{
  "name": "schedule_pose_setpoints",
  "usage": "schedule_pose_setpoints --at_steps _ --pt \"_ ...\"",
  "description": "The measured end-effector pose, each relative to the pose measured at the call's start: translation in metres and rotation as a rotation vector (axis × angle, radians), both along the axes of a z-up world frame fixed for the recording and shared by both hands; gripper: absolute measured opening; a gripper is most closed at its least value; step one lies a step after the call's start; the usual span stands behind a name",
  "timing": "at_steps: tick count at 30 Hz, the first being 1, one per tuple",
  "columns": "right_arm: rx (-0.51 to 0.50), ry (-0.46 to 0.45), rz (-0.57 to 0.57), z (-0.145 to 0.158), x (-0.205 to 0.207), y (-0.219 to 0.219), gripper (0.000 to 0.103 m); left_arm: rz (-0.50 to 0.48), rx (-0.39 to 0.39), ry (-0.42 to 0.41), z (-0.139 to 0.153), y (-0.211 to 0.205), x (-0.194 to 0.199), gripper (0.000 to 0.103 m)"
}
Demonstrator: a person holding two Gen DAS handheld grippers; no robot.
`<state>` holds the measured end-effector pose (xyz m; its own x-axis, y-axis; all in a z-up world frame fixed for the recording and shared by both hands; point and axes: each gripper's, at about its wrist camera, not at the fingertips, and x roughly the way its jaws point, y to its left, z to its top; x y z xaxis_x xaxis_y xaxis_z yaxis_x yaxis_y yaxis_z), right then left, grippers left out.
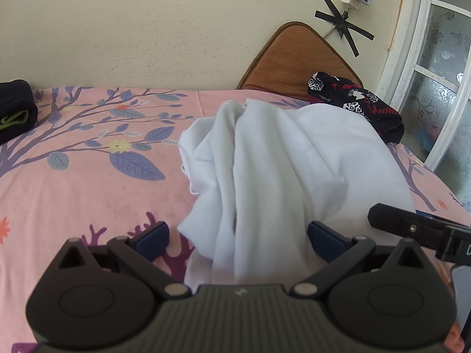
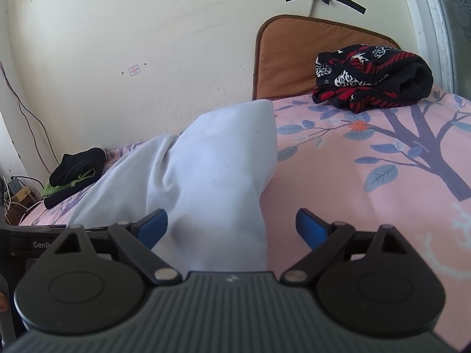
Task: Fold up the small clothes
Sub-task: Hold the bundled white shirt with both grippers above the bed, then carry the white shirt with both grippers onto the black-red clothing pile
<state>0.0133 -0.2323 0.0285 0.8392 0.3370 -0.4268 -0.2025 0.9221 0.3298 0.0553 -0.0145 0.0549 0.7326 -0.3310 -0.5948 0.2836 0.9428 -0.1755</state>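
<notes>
**Ana:** Fleece, by the look of it: the white garment (image 1: 282,158) is soft, matte and thick, bunched into long rounded folds on the pink bedsheet (image 1: 88,188), which is smooth cotton printed with blue leaves and purple branches.

**Ben:** And the grippers?

**Ana:** The left gripper (image 1: 238,236) has its blue pads spread wide, with the near end of the white garment running between them; no pinch shows. The right gripper (image 2: 231,225) is likewise spread, a fold of the same cloth lying against its left pad, the right pad clear of it.

**Ben:** What lies around the white garment?

**Ana:** Beyond it, toward the window, a crumpled black knit with red stripes and white figures (image 2: 374,76), resting against a brown perforated cushion (image 2: 288,58) with rounded corners that leans on the wall. On the garment's other side, well apart, a folded black piece over something green (image 2: 78,167). Black tape crosses (image 1: 343,23) the wall above the cushion.
</notes>
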Motion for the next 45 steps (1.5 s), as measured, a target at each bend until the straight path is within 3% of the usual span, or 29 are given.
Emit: schedule_pose_setpoints --at_steps 15,20,23,31,39,40,42,43,45 --pt "0.016 0.004 0.01 -0.001 0.001 0.001 0.096 -0.001 -0.002 0.0 -0.001 0.0 0.0 0.103" --pt "0.046 0.047 0.036 -0.003 0.008 -0.003 0.096 -0.008 -0.003 0.003 -0.001 -0.003 0.001 0.103" --pt "0.093 0.081 0.076 -0.004 0.016 -0.011 0.096 -0.02 -0.009 0.009 0.0 -0.001 0.003 0.103" --pt "0.08 0.156 0.203 0.002 0.034 -0.026 0.092 -0.041 -0.002 0.046 0.002 0.003 0.005 0.103" --pt "0.1 0.219 0.298 0.006 0.048 -0.03 0.067 -0.086 -0.027 0.131 0.008 0.011 0.014 0.103" --pt "0.098 0.226 0.311 0.005 0.051 -0.028 0.064 -0.08 -0.048 0.141 0.008 0.013 0.016 0.103" --pt "0.127 0.256 0.345 -0.001 0.059 -0.023 0.045 -0.09 -0.133 0.165 0.009 0.018 0.02 0.102" --pt "0.127 0.258 0.348 -0.001 0.061 -0.019 0.043 -0.121 -0.187 0.188 0.009 0.019 0.023 0.1" --pt "0.088 0.222 0.356 0.009 0.059 -0.01 0.029 -0.151 -0.241 0.223 0.011 0.013 0.027 0.09"
